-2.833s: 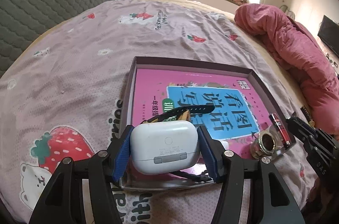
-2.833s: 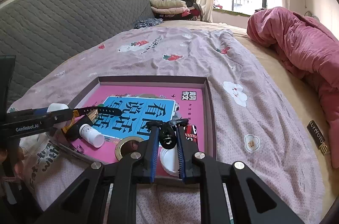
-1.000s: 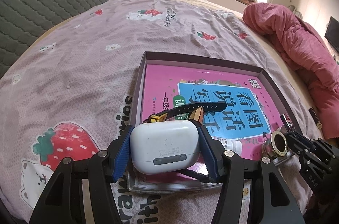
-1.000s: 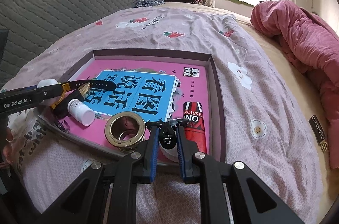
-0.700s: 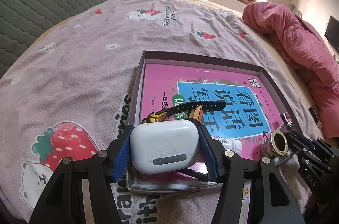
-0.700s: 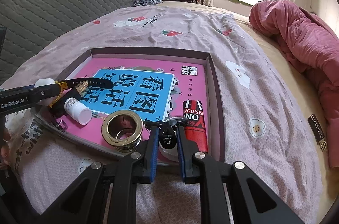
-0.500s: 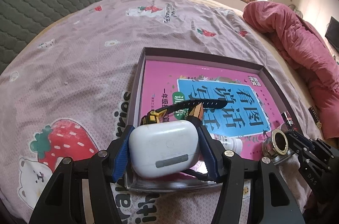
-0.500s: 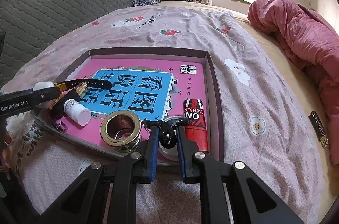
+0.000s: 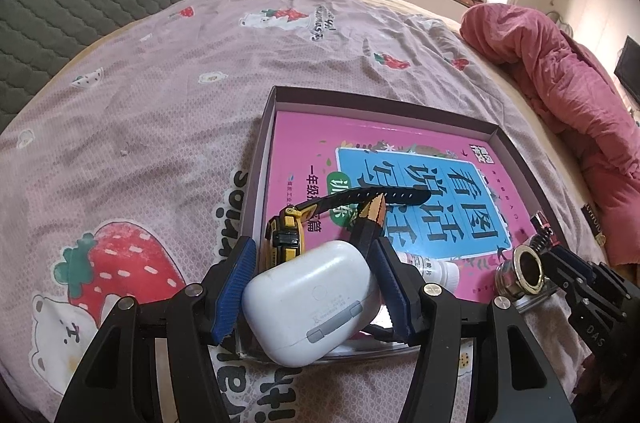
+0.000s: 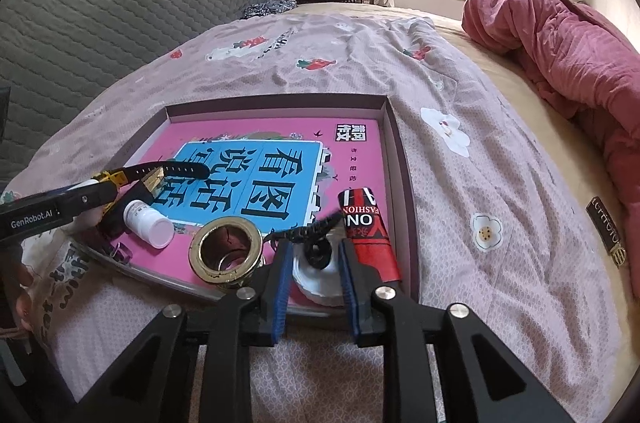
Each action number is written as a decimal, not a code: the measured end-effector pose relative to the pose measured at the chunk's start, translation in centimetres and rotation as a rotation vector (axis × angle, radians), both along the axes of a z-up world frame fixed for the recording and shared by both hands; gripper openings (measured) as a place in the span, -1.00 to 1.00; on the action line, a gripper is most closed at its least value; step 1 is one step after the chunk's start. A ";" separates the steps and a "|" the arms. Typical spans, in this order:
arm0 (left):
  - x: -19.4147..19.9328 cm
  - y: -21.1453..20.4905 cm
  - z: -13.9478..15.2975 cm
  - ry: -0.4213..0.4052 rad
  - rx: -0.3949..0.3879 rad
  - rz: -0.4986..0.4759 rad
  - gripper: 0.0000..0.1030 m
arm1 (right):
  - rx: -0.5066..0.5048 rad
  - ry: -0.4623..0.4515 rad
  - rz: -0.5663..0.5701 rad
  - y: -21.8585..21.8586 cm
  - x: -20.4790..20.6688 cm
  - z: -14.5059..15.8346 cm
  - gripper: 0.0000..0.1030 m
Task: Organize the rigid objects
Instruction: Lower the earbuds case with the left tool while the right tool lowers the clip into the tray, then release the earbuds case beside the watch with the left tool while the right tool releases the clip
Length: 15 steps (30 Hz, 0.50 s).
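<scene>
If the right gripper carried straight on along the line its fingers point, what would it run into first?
Most likely the small black clip lying on the white round lid in the tray, directly between the right gripper's opening jaws. Depth is hard to judge.

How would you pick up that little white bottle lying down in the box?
Grip the small white plastic bottle across its round body, fingers on its two long sides, coming from above. It lies flat on the pink book, cap end towards the near rim. The gold metal ring is close on one side and the black and yellow watch on the other, so a sideways approach looks cramped.
</scene>
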<state>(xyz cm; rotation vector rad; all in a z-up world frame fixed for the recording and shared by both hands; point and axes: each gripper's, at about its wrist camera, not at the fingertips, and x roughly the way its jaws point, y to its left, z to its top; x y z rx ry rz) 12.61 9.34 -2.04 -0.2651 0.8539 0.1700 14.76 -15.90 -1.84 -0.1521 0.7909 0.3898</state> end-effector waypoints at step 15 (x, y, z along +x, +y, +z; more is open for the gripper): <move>0.1 0.0 -0.3 0.008 -0.018 0.001 0.20 | 0.021 -0.005 -0.033 -0.8 0.2 0.1 -0.35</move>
